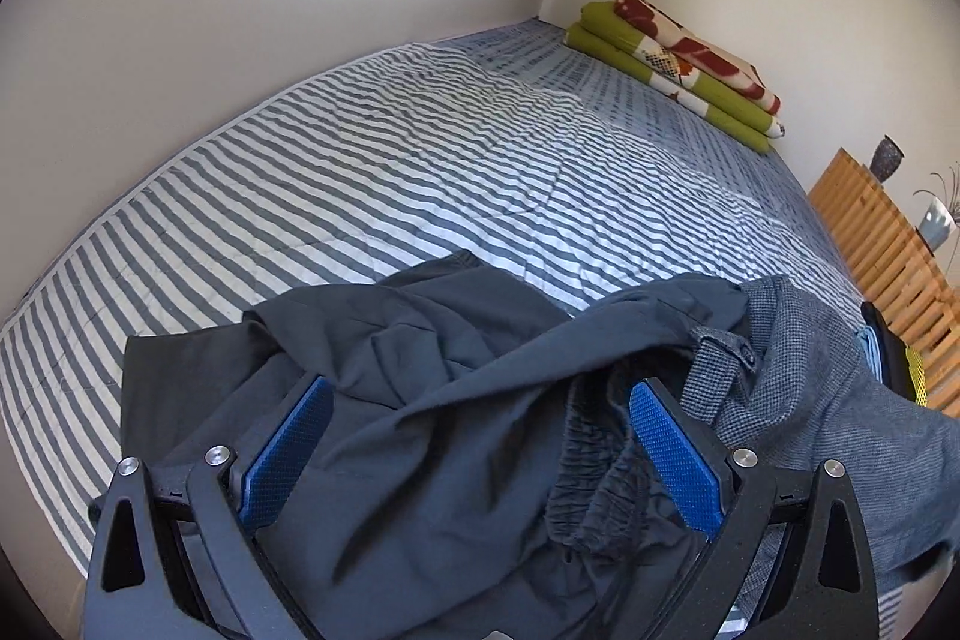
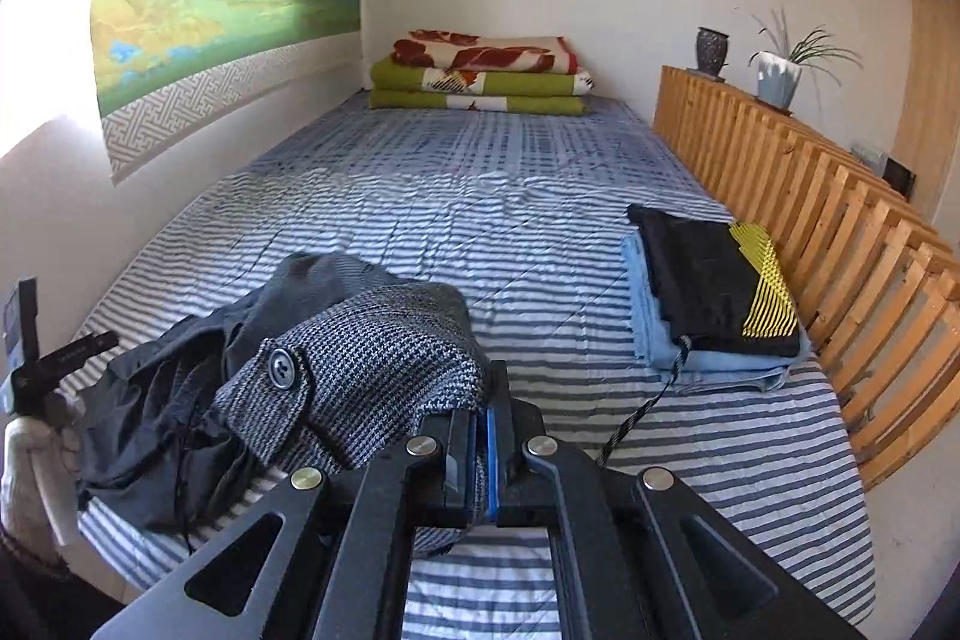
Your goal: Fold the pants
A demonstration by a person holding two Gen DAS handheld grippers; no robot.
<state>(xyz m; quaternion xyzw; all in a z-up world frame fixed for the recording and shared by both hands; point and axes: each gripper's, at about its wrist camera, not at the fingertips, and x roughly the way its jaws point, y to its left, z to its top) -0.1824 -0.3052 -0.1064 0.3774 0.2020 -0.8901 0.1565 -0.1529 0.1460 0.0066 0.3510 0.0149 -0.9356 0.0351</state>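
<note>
A crumpled pile of two pants lies at the near edge of the striped bed (image 2: pixel 510 220). The dark charcoal pants (image 1: pixel 420 370) have an elastic waistband and spread between the blue pads of my left gripper (image 1: pixel 480 385), which stands open over them. The grey houndstooth pants (image 2: pixel 384 358), with a buttoned tab, rest against the charcoal pants (image 2: pixel 168 400). My right gripper (image 2: pixel 483 400) is shut on a fold of the houndstooth cloth. In the left wrist view the houndstooth pants (image 1: pixel 780 358) trail off to the right. The left gripper's body (image 2: pixel 36 358) and a gloved hand (image 2: pixel 30 466) show at the left edge.
A folded stack, black garment with yellow pattern (image 2: pixel 714 292) on light blue cloth, sits by the wooden slatted rail (image 2: pixel 840 232) on the right. Folded blankets (image 2: pixel 480 76) lie at the far end. A wall runs along the left. Pots (image 2: pixel 774 76) stand on the rail.
</note>
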